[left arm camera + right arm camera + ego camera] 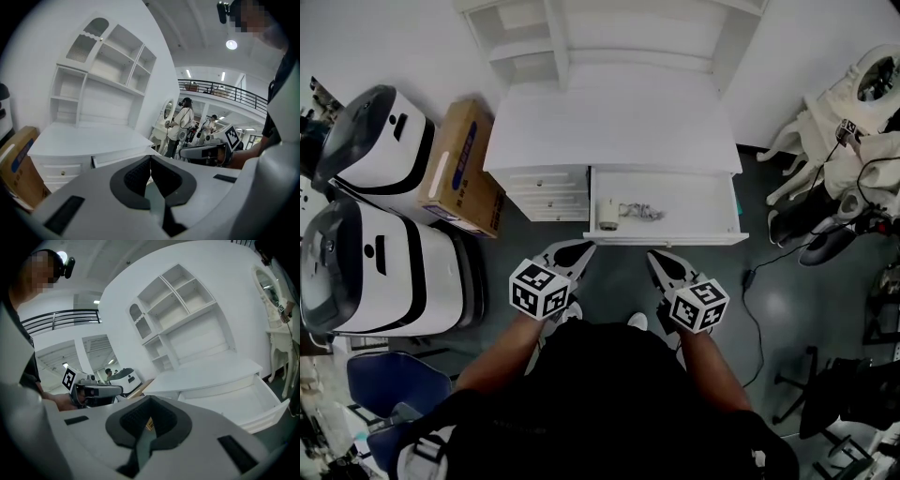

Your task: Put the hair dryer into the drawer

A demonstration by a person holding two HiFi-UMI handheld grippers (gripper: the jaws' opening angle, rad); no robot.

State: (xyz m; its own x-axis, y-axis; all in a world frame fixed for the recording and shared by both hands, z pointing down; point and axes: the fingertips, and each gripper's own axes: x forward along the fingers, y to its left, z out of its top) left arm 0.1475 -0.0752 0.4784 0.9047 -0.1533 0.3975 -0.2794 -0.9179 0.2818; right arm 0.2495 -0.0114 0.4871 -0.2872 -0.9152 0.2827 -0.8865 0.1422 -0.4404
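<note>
Task status: looks basically done to me. The hair dryer (609, 213) is already lying inside the drawer (675, 238), over at its left end, with its cord (640, 212) bunched up just beside it.

Where that is: drawer is pulled out from under the white desk (609, 122), right around the middle of the head view.

What's left: not much, as far as I can judge. The drawer is wide open, so maybe pushing it shut, but the task line doesn't actually ask for that.

Left gripper (573, 251): sits just below the drawer front, a bit left of center. In its own view the pads (135, 178) are pressed together with nothing between them. Not touching the drawer or the dryer.

Right gripper (660, 262): same deal, just below the drawer front and right of center. Its pads (131, 420) are closed tight on each other and it's empty, clear of everything.

Both together: side by side in front of the person, pointing toward the desk, well apart from the dryer.
</note>
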